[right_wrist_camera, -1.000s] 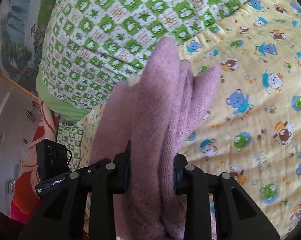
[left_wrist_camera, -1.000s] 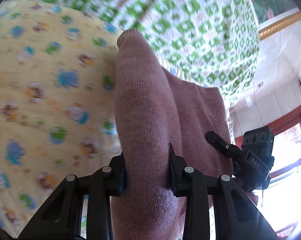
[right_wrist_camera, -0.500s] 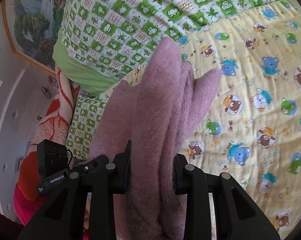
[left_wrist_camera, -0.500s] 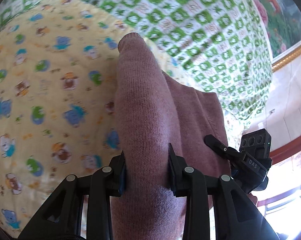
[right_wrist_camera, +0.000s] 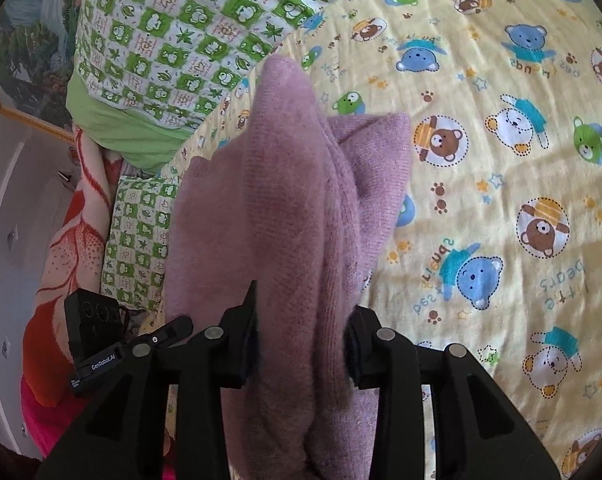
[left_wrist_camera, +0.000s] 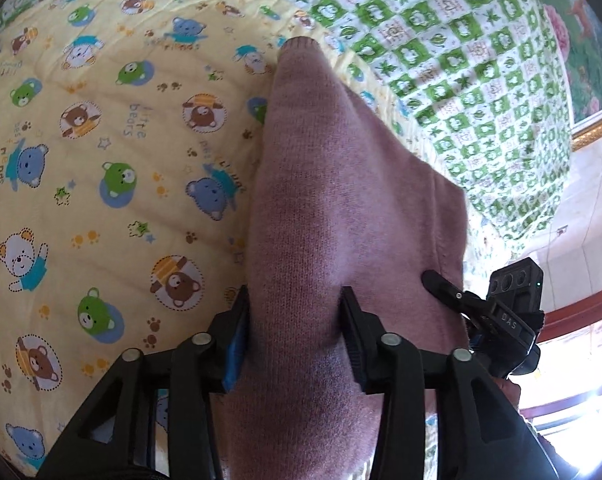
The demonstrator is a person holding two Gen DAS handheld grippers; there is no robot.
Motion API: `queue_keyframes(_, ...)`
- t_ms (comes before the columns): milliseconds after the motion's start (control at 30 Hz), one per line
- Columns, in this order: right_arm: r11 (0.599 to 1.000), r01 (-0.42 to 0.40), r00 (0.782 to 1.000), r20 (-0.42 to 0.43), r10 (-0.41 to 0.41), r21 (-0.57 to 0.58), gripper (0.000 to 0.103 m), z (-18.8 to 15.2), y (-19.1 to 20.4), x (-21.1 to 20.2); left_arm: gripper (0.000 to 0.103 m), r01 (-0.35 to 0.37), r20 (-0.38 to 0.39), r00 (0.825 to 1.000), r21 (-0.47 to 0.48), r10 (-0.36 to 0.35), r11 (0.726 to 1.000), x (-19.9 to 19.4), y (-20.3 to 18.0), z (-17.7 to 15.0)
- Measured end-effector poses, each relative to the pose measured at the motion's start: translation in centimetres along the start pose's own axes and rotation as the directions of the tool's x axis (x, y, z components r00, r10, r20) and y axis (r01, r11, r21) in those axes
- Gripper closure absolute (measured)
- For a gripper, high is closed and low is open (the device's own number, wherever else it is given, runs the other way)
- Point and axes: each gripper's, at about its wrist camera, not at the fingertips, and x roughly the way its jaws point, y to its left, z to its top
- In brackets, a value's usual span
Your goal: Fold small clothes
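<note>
Both claws, just opening a little, grip the pink sweater (left_wrist_camera: 341, 208): left claw (left_wrist_camera: 295, 340), right claw (right_wrist_camera: 301, 344), bear-print sheet (left_wrist_camera: 101, 140) beneath.

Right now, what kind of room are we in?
Probably a bedroom. A yellow teddy-bear bed sheet is spread out, a green checked quilt is piled behind it, and a framed picture hangs on the wall.

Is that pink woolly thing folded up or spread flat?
Folded: the pink knitted garment hangs bunched in several layers between both tongs, above the bear-print sheet.
</note>
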Motion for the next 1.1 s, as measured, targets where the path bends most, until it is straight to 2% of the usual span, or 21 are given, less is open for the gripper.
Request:
queue_keyframes(33, 1.0, 0.007, 1.0, -0.002, -0.007, -0.002, 0.063, 0.0, -0.2, 0.2, 0.049, -0.007, -0.001, 1.0, -0.006, 0.007, 1.0, 0.1, 0.1, -0.1)
queue_keyframes(100, 0.999, 0.032, 0.999, 0.005, -0.032, -0.01, 0.05, 0.0, -0.4, 0.4, 0.039, -0.029, 0.001, 1.0, -0.014, 0.029, 0.999, 0.2, 0.4, -0.2)
queue_keyframes(200, 0.999, 0.051, 0.999, 0.012, -0.051, -0.019, 0.044, 0.0, -0.4, 0.3, 0.038, -0.038, 0.004, 0.999, -0.014, 0.038, 0.999, 0.0, 0.5, -0.5)
queue_keyframes(433, 0.996, 0.084, 0.995, 0.048, -0.082, -0.029, 0.044, -0.5, 0.6, -2.1, 0.04, -0.081, 0.011, 0.997, 0.042, 0.081, 0.996, -1.6, -0.8, -1.4)
queue_keyframes(667, 0.993, 0.104, 0.991, 0.094, -0.098, -0.059, 0.044, -2.1, 1.6, -5.7, 0.039, -0.079, -0.008, 0.997, 0.064, 0.08, 0.995, -2.8, -1.2, -3.3)
queue_keyframes(800, 0.993, 0.102, 0.992, 0.08, -0.097, -0.062, 0.044, -4.2, 1.7, -6.9, 0.036, -0.078, -0.032, 0.996, 0.078, 0.08, 0.994, -3.3, -1.0, -4.8)
queue_keyframes(967, 0.991, 0.127, 0.992, 0.026, -0.126, -0.039, 0.044, -7.5, 0.5, -6.4, 0.038, -0.085, -0.079, 0.993, 0.088, 0.092, 0.992, -2.9, -0.1, -6.6)
queue_keyframes(1000, 0.991, 0.131, 0.991, 0.014, -0.131, -0.032, 0.046, -8.0, 0.1, -6.2, 0.044, -0.09, -0.086, 0.992, 0.092, 0.098, 0.992, -2.8, 0.0, -6.9)
queue_keyframes(1033, 0.99, 0.135, 0.991, 0.006, -0.135, -0.026, 0.053, -8.4, -0.1, -6.0, 0.059, -0.089, -0.105, 0.99, 0.098, 0.099, 0.991, -2.5, 0.1, -7.2)
queue_keyframes(1067, 0.99, 0.137, 0.991, -0.006, -0.137, -0.021, 0.07, -8.8, -0.3, -5.8, 0.064, -0.089, -0.119, 0.988, 0.102, 0.101, 0.991, -2.4, 0.1, -7.4)
queue_keyframes(1100, 0.991, 0.136, 0.991, -0.014, -0.136, -0.011, 0.079, -9.0, -0.4, -5.8, 0.067, -0.09, -0.12, 0.987, 0.109, 0.103, 0.99, -2.4, 0.0, -7.4)
